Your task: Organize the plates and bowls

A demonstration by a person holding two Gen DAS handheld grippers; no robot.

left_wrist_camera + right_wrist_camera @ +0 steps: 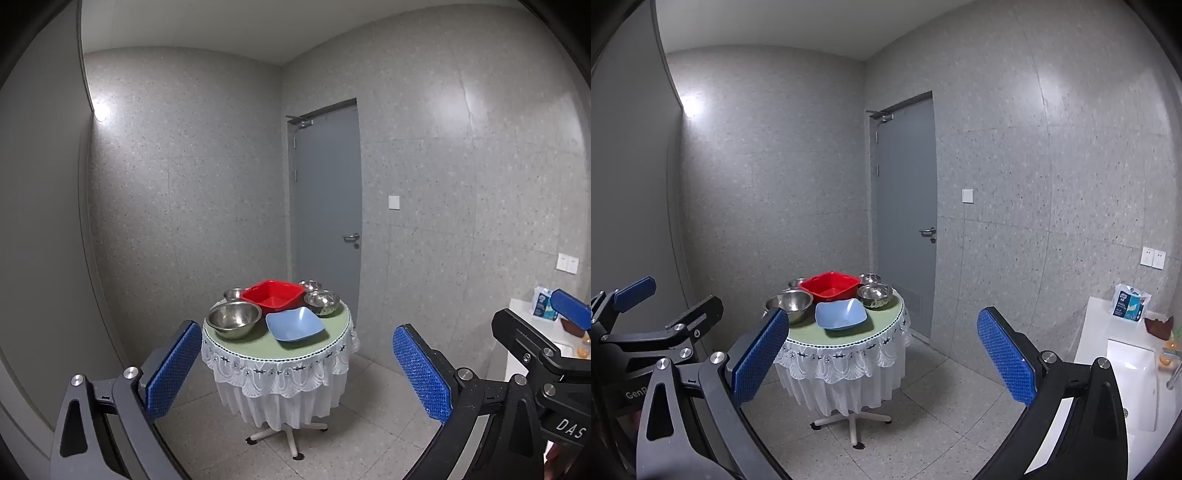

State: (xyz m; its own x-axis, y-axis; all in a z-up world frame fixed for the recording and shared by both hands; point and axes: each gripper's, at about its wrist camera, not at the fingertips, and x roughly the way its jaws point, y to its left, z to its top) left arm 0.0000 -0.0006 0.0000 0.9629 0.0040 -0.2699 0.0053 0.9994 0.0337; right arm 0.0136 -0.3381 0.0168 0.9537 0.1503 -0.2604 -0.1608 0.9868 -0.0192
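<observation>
- We hold the left claw (297, 373) wide open with nothing between its blue pads (173, 369); it hangs in the air well short of the round worktop (258, 345).
- Our right claw (882, 362) stands just as wide, also empty, and equally far from the worktop.
- In the left wrist view the right claw shows at the right edge; in the right wrist view the left one shows at the left edge.
- On the worktop, covered in green with a white lace skirt (280, 380), we see a large steel bowl (233, 319) at front left and a pale blue square bowl (294, 324) at front right, close beside each other.
- A red square basin (277, 294) sits behind them, near the middle.
- A small steel bowl (233, 294) sits left of the basin, and two more steel bowls (322, 299) sit to its right, one behind the other.
- A grey door (325, 206) stands shut behind the worktop.
- A white sink counter (1123, 354) runs along the right wall, with a blue-and-white packet (1131, 302) on it.
</observation>
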